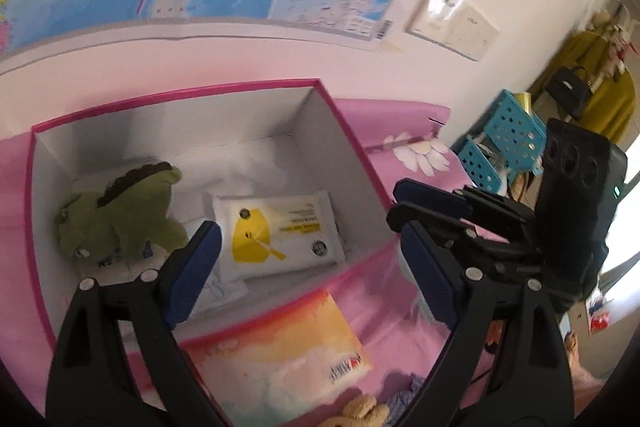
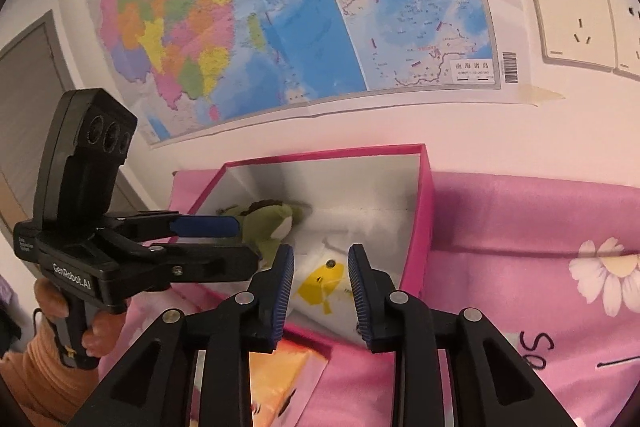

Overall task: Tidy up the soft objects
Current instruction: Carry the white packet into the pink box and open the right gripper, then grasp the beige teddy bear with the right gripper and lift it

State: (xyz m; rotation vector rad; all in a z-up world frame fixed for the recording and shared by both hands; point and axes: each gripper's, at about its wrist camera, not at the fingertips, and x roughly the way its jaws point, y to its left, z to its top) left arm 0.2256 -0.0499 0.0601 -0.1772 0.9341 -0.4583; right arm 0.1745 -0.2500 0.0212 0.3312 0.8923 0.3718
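A: So, how far is the tidying, judging from these two views?

B: It looks partly done. The pink box [image 1: 40, 195] at the middle left of the left view already holds a green plush toy [image 1: 120, 215] at its left side and a white and yellow wipes pack [image 1: 280, 231] lying flat near the middle of its floor. Under them there seem to be some white packets, but it is hard to tell what they are.

A: And what remains outside?

B: At the bottom of the left view, an orange and white soft pack [image 1: 280, 347] lies on the pink sheet [image 2: 520, 211], just beside the near wall of the box. A beige plush thing [image 1: 360, 411] and something bluish are at the very bottom edge. These are probably still to go in.

A: What about the fingers?

B: The left gripper [image 1: 312, 255] stands wide apart and holds nothing; it hangs over the near part of the box. The right gripper [image 2: 320, 291] has only a narrow gap. The wipes pack shows through this gap, in the lower middle of the right view, but the pads do not press on it, so it seems released.
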